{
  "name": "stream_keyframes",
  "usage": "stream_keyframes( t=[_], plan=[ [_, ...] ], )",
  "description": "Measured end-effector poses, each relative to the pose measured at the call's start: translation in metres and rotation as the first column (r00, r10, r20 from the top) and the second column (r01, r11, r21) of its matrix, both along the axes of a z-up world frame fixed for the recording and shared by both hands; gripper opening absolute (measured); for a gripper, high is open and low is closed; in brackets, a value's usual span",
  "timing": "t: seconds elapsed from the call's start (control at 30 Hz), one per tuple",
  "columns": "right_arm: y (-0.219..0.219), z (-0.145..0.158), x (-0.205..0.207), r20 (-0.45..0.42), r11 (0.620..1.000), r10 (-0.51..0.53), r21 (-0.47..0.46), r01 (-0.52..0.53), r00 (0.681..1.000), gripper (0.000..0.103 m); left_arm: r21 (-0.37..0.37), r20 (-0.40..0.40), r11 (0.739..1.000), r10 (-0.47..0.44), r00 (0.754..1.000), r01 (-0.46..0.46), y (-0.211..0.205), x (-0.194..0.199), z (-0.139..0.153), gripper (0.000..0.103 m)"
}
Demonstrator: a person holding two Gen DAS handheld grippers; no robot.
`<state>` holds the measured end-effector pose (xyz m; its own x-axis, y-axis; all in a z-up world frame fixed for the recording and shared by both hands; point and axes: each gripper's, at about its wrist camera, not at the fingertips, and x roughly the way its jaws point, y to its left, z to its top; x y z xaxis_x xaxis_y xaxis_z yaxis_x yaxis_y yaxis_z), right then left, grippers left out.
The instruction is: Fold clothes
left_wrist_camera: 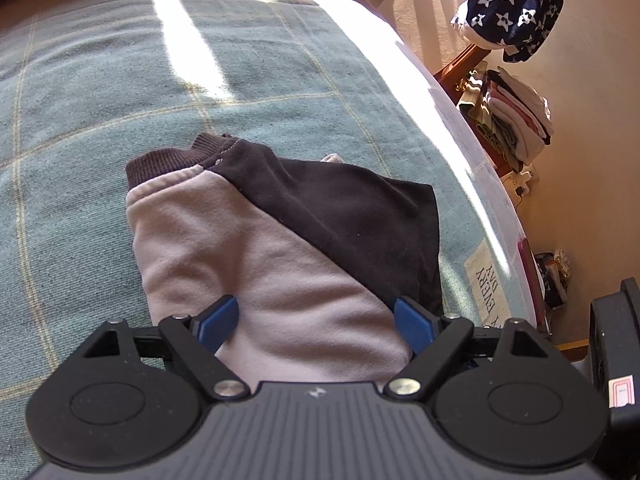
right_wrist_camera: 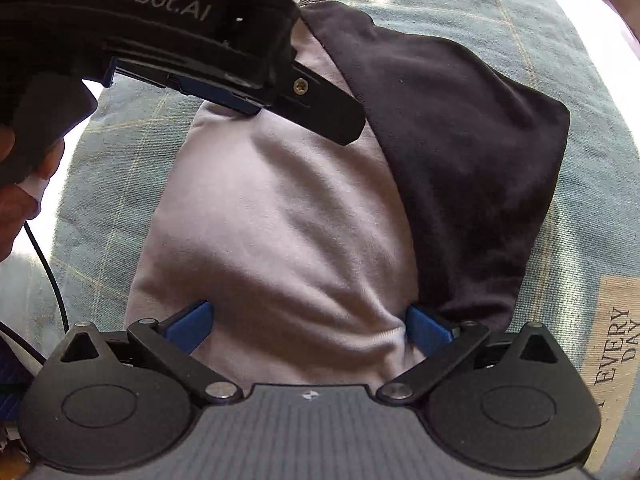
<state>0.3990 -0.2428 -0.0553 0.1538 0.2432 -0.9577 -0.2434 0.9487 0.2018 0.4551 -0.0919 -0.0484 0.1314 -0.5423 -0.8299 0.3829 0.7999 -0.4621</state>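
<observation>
Looking down, I see the teal plaid bedcover [left_wrist_camera: 100, 92] spread wide, with the folded pink-and-dark garment [left_wrist_camera: 256, 248] lying on it. My left gripper [left_wrist_camera: 316, 320] has its jaws wide over the pink cloth, gripping nothing. My right gripper [right_wrist_camera: 308, 326] also stands wide, straddling a pink ridge.

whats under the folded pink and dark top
The folded top lies on a teal checked blanket spread beneath it. Whatever sits under the top's folded layers, or under the blanket, is covered.
</observation>
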Motion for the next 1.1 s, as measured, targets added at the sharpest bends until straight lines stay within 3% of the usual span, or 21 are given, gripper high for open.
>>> stream_keyframes(
  t=[0.4,0.63,0.77,0.97,1.1],
  plan=[
    [0.005,-0.002,-0.006,0.021,0.998,0.027,-0.057,-0.025,0.999,0.103,-0.017,0.002,1.000,0.000,1.000,0.000,0.003,0.000,-0.001,0.086],
    [0.014,0.002,-0.015,0.076,0.991,0.103,-0.098,-0.095,0.992,0.103,-0.025,0.037,0.999,-0.021,0.999,0.022,0.004,-0.008,0.016,0.085],
    [0.008,0.024,-0.033,0.162,0.993,0.118,-0.037,-0.113,0.980,0.103,-0.051,0.045,0.998,-0.041,0.998,0.043,0.011,-0.024,0.033,0.086],
    [-0.006,0.001,-0.047,0.066,0.998,0.056,0.003,-0.057,0.996,0.103,-0.015,-0.017,0.999,-0.041,0.999,0.041,0.012,-0.034,0.002,0.086],
    [-0.018,0.015,-0.053,0.112,0.998,0.042,0.050,-0.048,0.993,0.103,-0.042,0.006,0.999,-0.024,1.000,0.024,0.013,-0.034,0.013,0.086]
  ],
)
